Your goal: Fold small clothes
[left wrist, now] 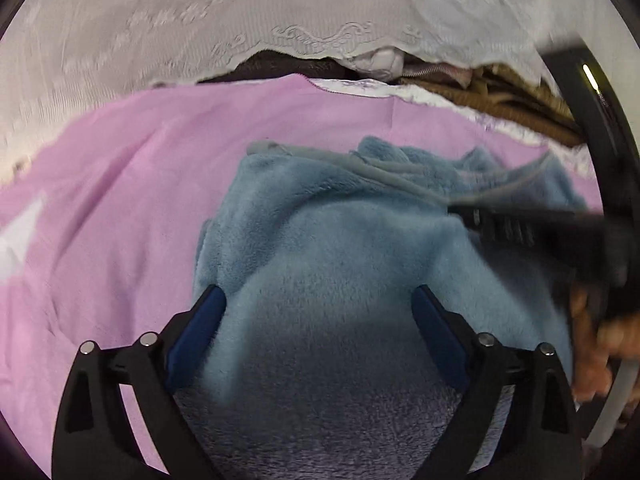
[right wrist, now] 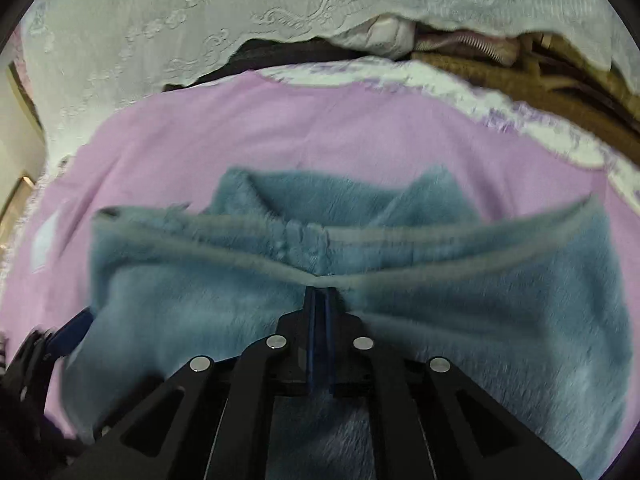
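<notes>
Fleece is what both tools are working on: a small blue-grey plush garment with a paler grey trimmed edge [right wrist: 320, 248] is lying bunched on a pink cotton sheet [left wrist: 120, 184], roughly in the middle of it. The right gripper [right wrist: 319, 300] is pinching that trimmed edge, its blue pads pressed together on the fabric and drawing it into a shallow V. The left gripper [left wrist: 318, 304] is resting over the near part of the garment with its blue-padded fingers [left wrist: 430, 316] spread wide, holding nothing. Judging by this, a fold is under way, with one edge being carried across; the next move likely calls for the left tool to pin or grip the near fabric so the layers are not sliding. Beyond the sheet, a white lace-patterned cloth [right wrist: 180, 20] is hanging, and under its hem a woven brown basket [right wrist: 540, 80] is showing, crammed with pale bundled textiles that are too blurred to identify.
</notes>
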{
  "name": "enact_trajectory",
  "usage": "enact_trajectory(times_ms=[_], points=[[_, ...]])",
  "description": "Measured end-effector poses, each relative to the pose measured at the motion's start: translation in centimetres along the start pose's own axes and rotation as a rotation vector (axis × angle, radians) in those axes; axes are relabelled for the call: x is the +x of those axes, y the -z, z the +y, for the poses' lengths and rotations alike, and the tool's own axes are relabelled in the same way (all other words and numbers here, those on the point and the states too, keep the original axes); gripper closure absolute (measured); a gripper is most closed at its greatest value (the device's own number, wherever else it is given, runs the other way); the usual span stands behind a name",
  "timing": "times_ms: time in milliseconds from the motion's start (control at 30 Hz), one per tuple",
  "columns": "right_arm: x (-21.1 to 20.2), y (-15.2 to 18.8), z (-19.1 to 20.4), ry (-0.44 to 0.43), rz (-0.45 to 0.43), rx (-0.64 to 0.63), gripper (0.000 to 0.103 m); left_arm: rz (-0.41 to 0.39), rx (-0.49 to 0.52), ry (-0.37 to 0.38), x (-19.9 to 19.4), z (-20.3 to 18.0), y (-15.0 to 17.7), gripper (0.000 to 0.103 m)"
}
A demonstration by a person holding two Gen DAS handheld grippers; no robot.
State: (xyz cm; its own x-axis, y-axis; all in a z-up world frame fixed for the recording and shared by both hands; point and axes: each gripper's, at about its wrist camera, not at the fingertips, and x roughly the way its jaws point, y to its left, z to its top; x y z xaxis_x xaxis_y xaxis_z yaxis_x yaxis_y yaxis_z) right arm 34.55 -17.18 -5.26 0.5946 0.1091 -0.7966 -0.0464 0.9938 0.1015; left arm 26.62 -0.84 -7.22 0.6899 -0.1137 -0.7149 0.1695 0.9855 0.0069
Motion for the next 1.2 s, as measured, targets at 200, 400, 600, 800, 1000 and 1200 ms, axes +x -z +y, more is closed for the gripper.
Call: enact_trajectory(times_ms=[200, 400, 600, 800, 1000, 1200], points=[[-2.8, -0.3, -1.7, -0.04, -0.154, 0.098, 0.102, -0.005, -0.037, 0.039, -0.3, 0.8, -0.1, 0.011], [-5.5, 3.0, -3.4, -0.058, -0.155, 0.095, 0.098, -0.064, -0.073, 0.045, -2.2, 1.6, -0.8, 0.011], [-1.7, 4.6, -6.9, -0.086, -0.091, 0.197, 0.103, 0.079, -0.132, 0.024, 2.0, 3.3, -0.4, 0.004], [-5.3, 5.8, -5.5, -0.045, -0.188, 0.134, 0.098, 0.028, -0.134, 0.01, 0.3, 2.9, -0.4, 0.005], [-7.9, 7.0, -4.7, -0.068, -0.223, 0.143, 0.098, -0.098, -0.062, -0.048, -3.0, 0.9, -0.7, 0.005], [-9.8, 9.5, -3.4, -0.018, -0.252, 0.09, 0.098, -0.184, -0.024, -0.083, -5.0, -0.6, -1.1, 0.005]])
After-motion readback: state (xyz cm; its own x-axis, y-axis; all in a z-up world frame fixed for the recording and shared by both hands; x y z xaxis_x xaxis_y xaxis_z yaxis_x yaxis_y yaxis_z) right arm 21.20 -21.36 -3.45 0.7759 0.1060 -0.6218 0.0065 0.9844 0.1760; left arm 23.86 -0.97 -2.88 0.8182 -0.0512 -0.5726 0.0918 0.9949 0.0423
